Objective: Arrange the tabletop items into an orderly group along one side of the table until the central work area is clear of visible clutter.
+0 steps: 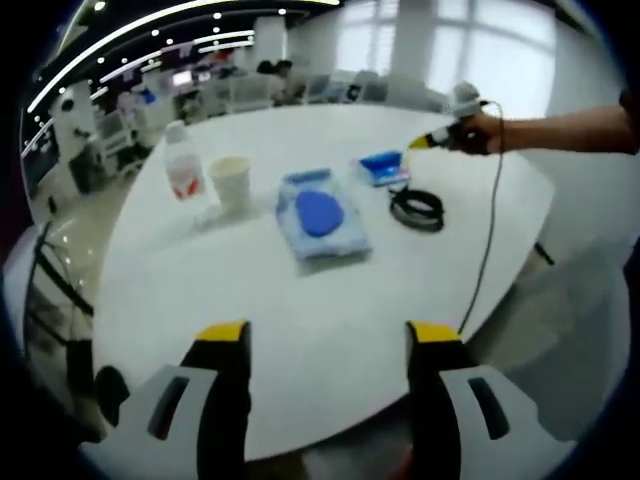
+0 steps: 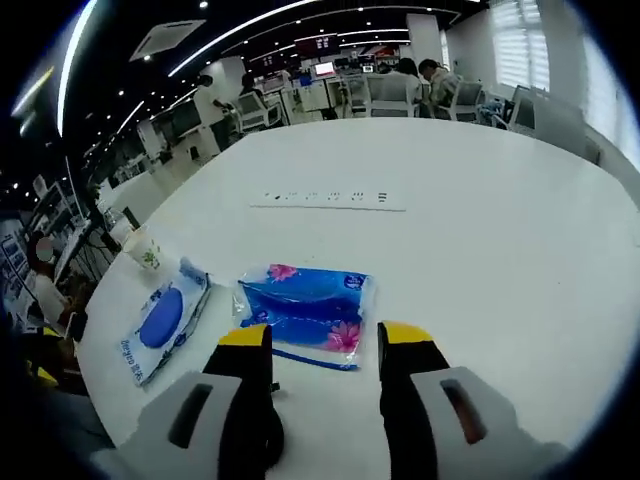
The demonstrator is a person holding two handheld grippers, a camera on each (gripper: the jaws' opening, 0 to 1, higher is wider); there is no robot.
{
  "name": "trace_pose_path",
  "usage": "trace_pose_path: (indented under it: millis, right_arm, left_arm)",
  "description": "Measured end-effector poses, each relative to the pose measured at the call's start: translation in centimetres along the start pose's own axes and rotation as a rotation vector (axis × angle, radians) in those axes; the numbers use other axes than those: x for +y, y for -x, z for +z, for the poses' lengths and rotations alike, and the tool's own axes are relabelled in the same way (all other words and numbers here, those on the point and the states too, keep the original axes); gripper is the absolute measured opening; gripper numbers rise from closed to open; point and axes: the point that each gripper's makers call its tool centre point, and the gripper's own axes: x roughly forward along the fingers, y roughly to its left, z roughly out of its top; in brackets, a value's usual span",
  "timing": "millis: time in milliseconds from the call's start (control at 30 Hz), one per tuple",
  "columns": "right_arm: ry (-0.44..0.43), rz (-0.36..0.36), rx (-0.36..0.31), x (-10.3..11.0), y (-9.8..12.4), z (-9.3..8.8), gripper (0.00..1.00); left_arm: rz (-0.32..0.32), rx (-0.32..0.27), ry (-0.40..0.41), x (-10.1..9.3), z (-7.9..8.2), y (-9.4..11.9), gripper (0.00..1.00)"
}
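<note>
A person is working two tools over a white round-edged table in a bright open-plan office, tidying scattered items toward one side. In the left gripper view, the left hand-held gripper is hovering with jaws spread apart and nothing between them, above bare table near the edge. Beyond it, a large blue-and-clear plastic wet-wipe pack is lying at the centre of the loose cluster. To one side of that pack a white paper cup is standing upright, with a clear plastic bottle with a red label just beside it. On the pack's other side a small blue floral tissue packet is lying, with a coiled black cable near it.

The right hand-held gripper is reaching in at arm's length toward the tissue packet. In the right gripper view, this gripper is holding its jaws wide and unloaded, the tissue packet sitting just ahead of the tips and not yet between them. The wet-wipe pack is lying beside the packet, the cup farther off, and a white power strip is resting well beyond.

The step appears to be the approach to picking up the tissue packet. The next move likely calls for lowering the jaws around the thin, soft packet and closing before carrying it toward the grouped items.
</note>
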Motion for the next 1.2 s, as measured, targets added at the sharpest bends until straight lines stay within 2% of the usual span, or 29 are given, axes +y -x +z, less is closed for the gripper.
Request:
trace_pose_path:
  millis: [167,267,333,500,600,700,833,933,1033,1133,1200]
  right_arm:
    - [0.027,0.02,-0.009,1.9,0.5,0.9,0.44]
    - [0.033,0.043,-0.018,2.1,0.2,0.9,0.44]
    - [0.057,0.081,-0.022,3.5,0.0,1.7,0.43]
    - [0.161,0.161,-0.014,6.4,-1.1,3.1,0.43]
    - [0.219,0.222,0.003,8.8,-1.6,3.4,0.43]
    - [0.281,0.255,0.032,10.0,-2.5,3.5,0.44]
    - [0.329,0.304,0.063,13.0,-3.8,3.2,0.44]
    - [0.392,0.338,0.099,14.6,-4.6,2.6,0.43]
    - [0.387,0.366,0.113,16.0,-5.7,2.3,0.43]
    - [0.442,0.379,0.15,17.2,-7.0,1.7,0.43]
    - [0.449,0.387,0.154,17.9,-7.4,1.6,0.43]
  left_arm:
    - [0.002,-0.002,0.002,0.0,0.0,0.1,0.58]
    - [0.002,0.008,-0.006,-0.1,0.0,0.1,0.57]
    - [0.024,0.013,-0.02,0.1,0.3,0.0,0.56]
    - [0.033,-0.005,0.047,0.9,1.1,-0.2,0.56]
    - [0.037,-0.022,0.132,0.9,2.0,-1.0,0.59]
    - [0.097,-0.023,0.266,1.2,3.4,-2.6,0.62]
    - [0.073,-0.063,0.447,-0.4,5.2,-5.3,0.61]
    - [0.07,-0.054,0.455,-1.6,5.6,-7.1,0.59]
    - [0.064,-0.042,0.476,-2.5,5.5,-8.9,0.59]
    - [0.072,0.008,0.517,-3.0,4.0,-10.8,0.59]
    - [0.089,0.029,0.529,-3.2,3.2,-11.4,0.58]
